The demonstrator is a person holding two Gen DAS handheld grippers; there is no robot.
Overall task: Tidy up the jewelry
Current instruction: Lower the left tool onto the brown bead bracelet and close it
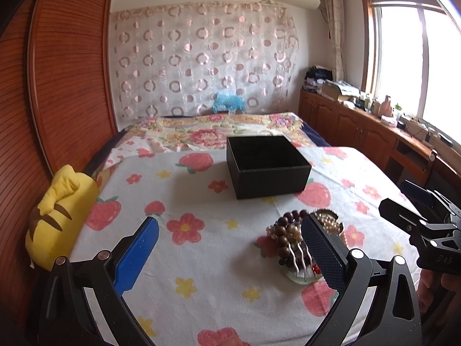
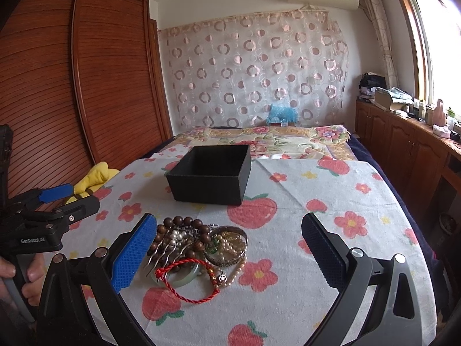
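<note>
Left wrist view: the left gripper (image 1: pixel 230 248) is hanging with its fingers wide apart above the strawberry-print bed sheet (image 1: pixel 201 259); the open black square box (image 1: pixel 266 165) is sitting beyond, its inside dark.

Right wrist view: the right gripper (image 2: pixel 230 248) is spreading wide, holding nothing, around the heaped jewelry pile of beads, pearls, bangles and red cord (image 2: pixel 198 248), which is lying on the sheet near the box.

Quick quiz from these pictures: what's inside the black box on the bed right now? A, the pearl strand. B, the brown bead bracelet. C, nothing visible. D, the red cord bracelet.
C: the black box shows only a dark interior, while the jewelry pile lies on the bedspread in front of it.
</note>
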